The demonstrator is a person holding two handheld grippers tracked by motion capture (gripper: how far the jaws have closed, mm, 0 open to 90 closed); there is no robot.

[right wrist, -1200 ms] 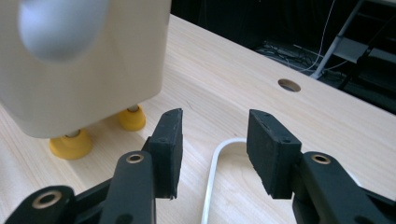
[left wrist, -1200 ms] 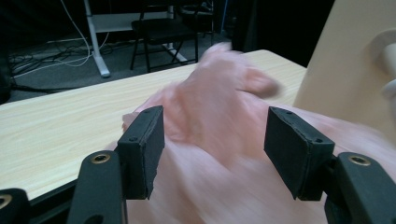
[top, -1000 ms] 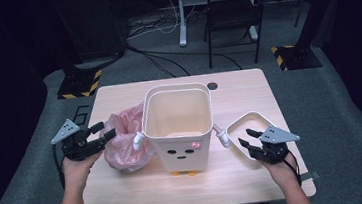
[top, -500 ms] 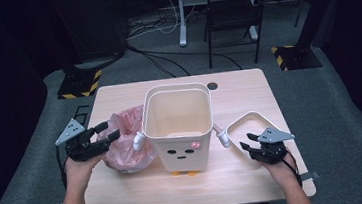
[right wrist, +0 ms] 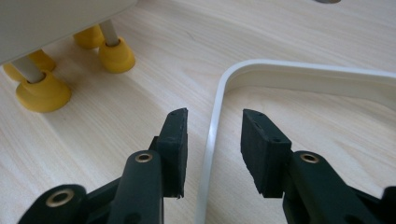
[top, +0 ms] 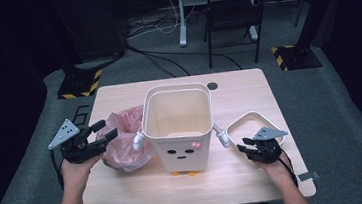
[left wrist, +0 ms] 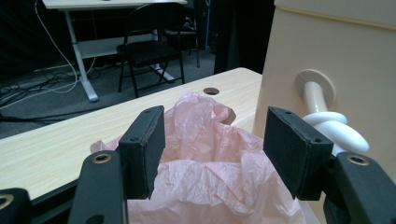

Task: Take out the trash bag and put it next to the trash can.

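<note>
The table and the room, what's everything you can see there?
Cream plastic bin with a face and yellow feet: one, middle of the table.
Pink crinkly plastic bag: one, left of the bin.
White rounded-square ring frame: one, flat on the table right of the bin.
Light wooden table: one, with a dark round hole near the far edge.
Black folding chair: one, on the floor behind.
Left gripper: black, open, over the bag.
Right gripper: black, its jaws just closing either side of the frame's rim, not pressing.
</note>
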